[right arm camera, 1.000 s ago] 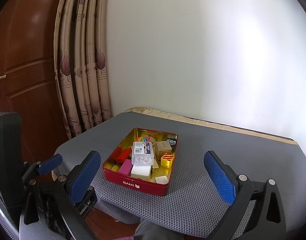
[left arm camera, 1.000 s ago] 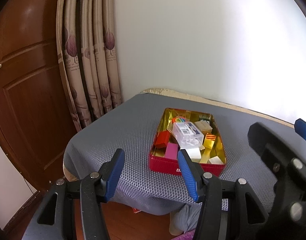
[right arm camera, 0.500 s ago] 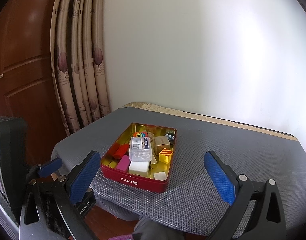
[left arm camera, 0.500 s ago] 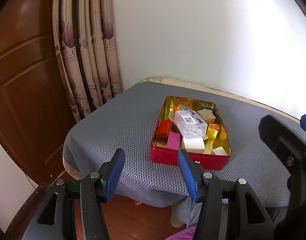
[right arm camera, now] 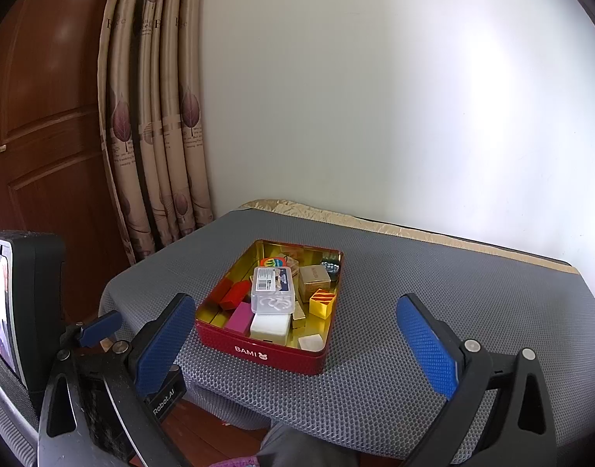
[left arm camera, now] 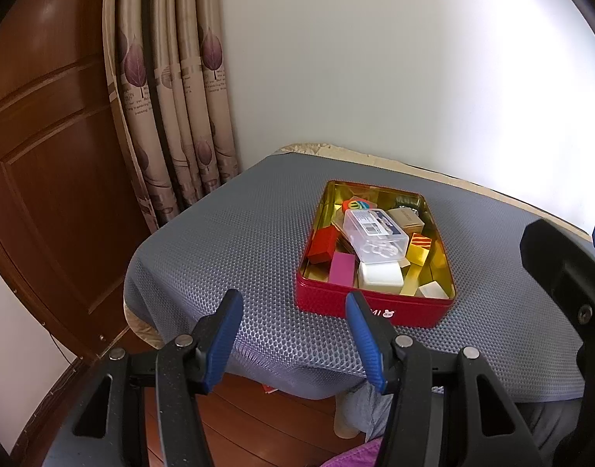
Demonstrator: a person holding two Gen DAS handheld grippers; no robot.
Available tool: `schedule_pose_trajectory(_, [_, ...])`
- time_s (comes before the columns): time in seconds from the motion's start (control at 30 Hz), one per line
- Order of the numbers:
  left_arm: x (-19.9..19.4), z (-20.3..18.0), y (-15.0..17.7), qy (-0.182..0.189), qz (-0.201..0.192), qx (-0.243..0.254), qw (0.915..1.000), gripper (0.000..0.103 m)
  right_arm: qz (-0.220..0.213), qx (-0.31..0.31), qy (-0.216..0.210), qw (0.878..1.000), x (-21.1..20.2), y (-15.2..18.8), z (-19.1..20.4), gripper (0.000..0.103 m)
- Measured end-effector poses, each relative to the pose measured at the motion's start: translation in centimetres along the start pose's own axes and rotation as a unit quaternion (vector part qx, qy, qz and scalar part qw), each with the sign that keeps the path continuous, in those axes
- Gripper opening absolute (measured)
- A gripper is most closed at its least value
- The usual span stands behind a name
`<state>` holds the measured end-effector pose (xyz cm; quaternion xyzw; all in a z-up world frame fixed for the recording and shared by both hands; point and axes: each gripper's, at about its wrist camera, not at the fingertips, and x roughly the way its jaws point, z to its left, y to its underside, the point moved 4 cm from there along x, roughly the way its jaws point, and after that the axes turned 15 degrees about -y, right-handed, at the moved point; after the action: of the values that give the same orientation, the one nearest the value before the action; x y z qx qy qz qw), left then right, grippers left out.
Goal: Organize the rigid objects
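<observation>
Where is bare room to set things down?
Free: grey mesh mat right of the red metal tin, up to the wall, and left of it toward the curtain. Crowded: inside the tin, under the clear plastic case.

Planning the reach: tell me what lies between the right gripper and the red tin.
Only bare grey mesh mat, seen in the right wrist view, separates the right gripper from the red tin.
</observation>
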<state>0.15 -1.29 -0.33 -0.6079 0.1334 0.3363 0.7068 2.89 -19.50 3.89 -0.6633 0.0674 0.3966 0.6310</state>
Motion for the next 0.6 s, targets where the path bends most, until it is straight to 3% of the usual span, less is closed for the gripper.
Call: schedule_pose_trajectory(0.6, [-0.38, 0.09, -0.18, -0.004, -0.01, -0.005, 0.9999, 0.056, -0.009, -0.003, 0.001, 1.0, -0.18, -0.38, 0.19, 0.102])
